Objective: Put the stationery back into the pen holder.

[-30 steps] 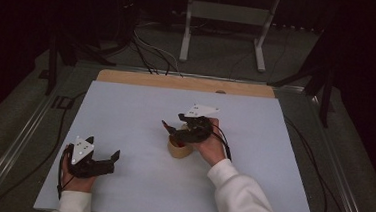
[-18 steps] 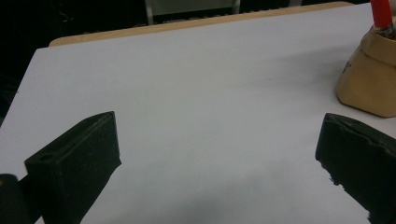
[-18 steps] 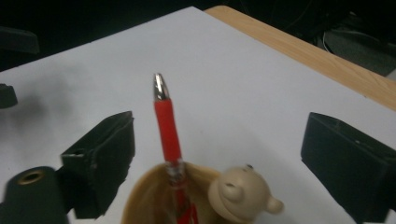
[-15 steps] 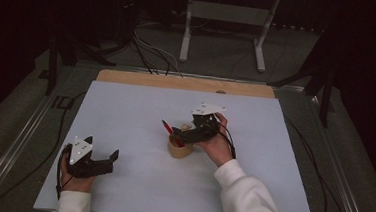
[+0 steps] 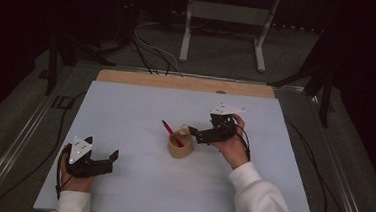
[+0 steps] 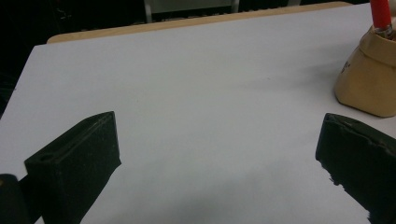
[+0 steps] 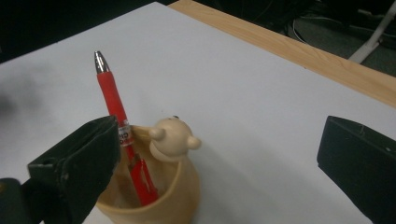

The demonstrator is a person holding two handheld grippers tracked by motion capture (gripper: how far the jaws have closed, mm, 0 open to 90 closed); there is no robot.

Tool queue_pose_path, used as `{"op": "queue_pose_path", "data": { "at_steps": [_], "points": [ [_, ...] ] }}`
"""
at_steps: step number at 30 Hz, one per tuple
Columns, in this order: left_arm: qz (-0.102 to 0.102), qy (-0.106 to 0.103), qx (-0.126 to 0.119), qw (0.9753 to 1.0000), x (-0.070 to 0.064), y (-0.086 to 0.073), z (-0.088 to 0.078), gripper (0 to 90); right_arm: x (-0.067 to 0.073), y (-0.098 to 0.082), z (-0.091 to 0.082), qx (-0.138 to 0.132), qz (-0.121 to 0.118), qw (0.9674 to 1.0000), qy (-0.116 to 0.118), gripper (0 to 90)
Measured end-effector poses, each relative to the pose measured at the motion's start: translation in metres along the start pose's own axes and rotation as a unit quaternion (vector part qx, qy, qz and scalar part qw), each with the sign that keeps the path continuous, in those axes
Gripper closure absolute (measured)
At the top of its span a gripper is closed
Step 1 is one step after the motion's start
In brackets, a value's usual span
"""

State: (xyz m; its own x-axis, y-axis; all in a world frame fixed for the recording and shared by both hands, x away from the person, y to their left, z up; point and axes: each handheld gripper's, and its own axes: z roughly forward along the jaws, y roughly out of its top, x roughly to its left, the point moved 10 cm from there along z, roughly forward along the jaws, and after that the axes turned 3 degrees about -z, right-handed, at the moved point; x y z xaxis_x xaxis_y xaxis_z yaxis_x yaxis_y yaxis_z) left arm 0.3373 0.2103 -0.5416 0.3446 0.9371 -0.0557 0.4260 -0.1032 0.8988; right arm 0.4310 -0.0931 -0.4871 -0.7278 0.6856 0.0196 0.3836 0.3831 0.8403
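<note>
White table (image 5: 135, 112): right gripper (image 5: 200, 135) (jaws just opened) has left pen (image 5: 168, 128) in holder (image 5: 179, 146).

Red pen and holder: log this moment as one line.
red pen: standing in beige holder | right gripper: open, just released | left gripper: open, idle

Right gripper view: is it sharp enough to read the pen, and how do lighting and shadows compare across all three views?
Right gripper view: the red pen and beige cup are sharp, the label print too small to read, the near jaws soft. Left gripper view: a faint shadow on the white table, the cup cut by the frame edge. High view: the table evenly lit, surroundings dark.
</note>
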Motion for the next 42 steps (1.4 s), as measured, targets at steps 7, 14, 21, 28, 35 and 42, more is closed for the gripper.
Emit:
{"op": "queue_pose_path", "data": {
  "at_steps": [7,14,21,28,35,42],
  "points": [
    [-0.005,0.002,-0.001,1.0,0.002,0.001,-0.002,0.3,-0.014,-0.006,-0.016,-0.007,0.013,0.9997,-0.02,0.0],
    [-0.012,0.003,-0.008,0.9999,0.006,0.004,-0.005,0.3,-0.025,-0.014,-0.033,-0.014,0.033,0.9987,-0.036,0.0],
    [-0.015,0.003,-0.011,0.9998,0.009,0.007,-0.008,0.3,-0.03,-0.024,-0.052,-0.02,0.037,0.9973,-0.06,0.0],
    [-0.015,0.002,-0.016,0.9998,0.011,0.009,-0.011,0.3,-0.031,-0.054,-0.065,-0.009,0.023,0.995,-0.097,0.0],
    [-0.014,-0.002,-0.017,0.9997,0.012,0.01,-0.013,0.3,-0.029,-0.078,-0.075,-0.025,0.038,0.9932,-0.108,0.0],
    [-0.013,-0.007,-0.02,0.9997,0.012,0.011,-0.015,0.3,-0.033,-0.1,-0.085,-0.041,0.041,0.9925,-0.108,0.0]
  ]
}}
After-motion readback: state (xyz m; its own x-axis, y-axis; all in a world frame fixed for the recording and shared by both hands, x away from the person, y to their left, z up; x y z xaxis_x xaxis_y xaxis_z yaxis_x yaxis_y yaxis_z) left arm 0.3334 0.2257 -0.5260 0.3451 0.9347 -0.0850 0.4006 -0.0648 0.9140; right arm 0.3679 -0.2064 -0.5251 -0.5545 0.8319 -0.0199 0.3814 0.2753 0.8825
